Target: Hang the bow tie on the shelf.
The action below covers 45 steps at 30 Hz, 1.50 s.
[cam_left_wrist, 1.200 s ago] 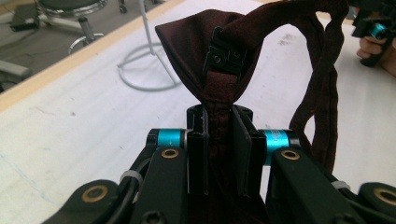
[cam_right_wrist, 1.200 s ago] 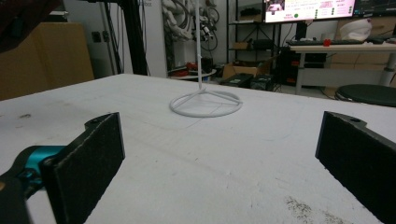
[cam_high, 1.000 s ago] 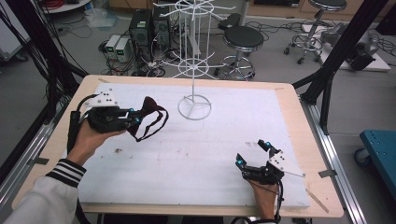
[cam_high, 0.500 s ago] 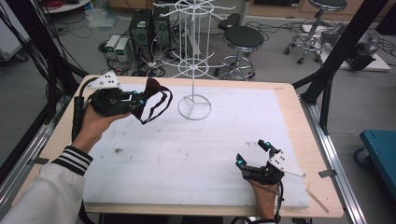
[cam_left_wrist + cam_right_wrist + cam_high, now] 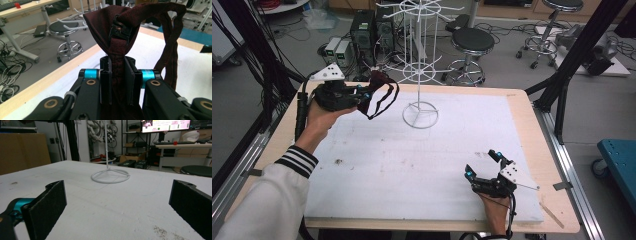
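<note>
Bow tie (image 5: 117,32) clamped in left tool (image 5: 117,82), held above worktop (image 5: 412,165) near white wire stand (image 5: 419,75).
Strap loop (image 5: 172,50) hangs partly cut off; right tool (image 5: 484,167) rests with jaws apart.

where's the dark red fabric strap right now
In the high view the dark red fabric strap hangs at upper left, clamped in the left gripper, just left of the white wire rack.
</note>
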Motion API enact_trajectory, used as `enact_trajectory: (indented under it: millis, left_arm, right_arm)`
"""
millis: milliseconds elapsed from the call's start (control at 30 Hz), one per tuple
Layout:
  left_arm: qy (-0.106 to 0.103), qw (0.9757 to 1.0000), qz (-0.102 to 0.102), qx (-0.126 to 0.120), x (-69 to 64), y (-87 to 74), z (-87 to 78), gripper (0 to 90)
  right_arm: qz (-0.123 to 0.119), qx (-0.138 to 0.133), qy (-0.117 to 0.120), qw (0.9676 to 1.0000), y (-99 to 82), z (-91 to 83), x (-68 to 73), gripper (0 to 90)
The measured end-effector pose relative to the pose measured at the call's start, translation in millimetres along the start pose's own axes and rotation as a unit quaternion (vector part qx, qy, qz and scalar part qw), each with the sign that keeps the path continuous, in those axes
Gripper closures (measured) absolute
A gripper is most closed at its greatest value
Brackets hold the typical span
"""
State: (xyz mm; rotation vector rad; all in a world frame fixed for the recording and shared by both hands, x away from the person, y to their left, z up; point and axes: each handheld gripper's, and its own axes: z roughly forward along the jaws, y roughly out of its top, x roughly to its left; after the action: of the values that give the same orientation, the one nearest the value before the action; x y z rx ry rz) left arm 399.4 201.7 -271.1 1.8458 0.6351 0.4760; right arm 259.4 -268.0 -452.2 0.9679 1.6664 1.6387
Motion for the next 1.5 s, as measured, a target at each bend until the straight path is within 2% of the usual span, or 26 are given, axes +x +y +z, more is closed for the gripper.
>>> enact_trajectory:
  millis: [367, 600, 833, 1133, 1233, 1467, 1500]
  left_arm:
    - [0.010, 0.9999, -0.006, -0.005, 10.4, 10.8, 18.4, 77.0]
    - [0.013, 0.9998, -0.012, -0.001, 13.8, 7.8, 29.8, 77.1]
    - [0.016, 0.9994, -0.029, -0.009, 18.8, 3.3, 42.1, 77.1]
    - [0.020, 0.9993, -0.031, -0.003, 18.7, -0.4, 51.9, 77.0]
    - [0.022, 0.9990, -0.039, -0.005, 17.9, -1.7, 55.7, 77.0]
    - [0.031, 0.9985, -0.046, 0.003, 14.5, -4.6, 65.5, 77.1]
    - [0.037, 0.9982, -0.047, 0.009, 14.5, -6.2, 68.2, 77.0]
  right_arm:
    - [0.000, -0.002, 0.000, 1.0000, 0.1, 0.0, -0.6, 0.6]
    - [-0.001, -0.001, 0.000, 1.0000, 0.1, -0.2, -0.7, 0.6]
    - [0.002, -0.001, 0.000, 1.0000, 0.1, -0.3, -0.4, 0.6]
    - [0.002, -0.002, 0.000, 1.0000, 0.0, -0.3, -0.8, 0.6]
    - [0.001, -0.003, 0.000, 1.0000, 0.0, -0.3, -1.1, 0.6]
    - [0.001, -0.003, 0.001, 1.0000, 0.0, -0.4, -1.3, 0.6]
    - [0.001, -0.003, 0.001, 1.0000, 0.0, -0.4, -1.3, 0.6]
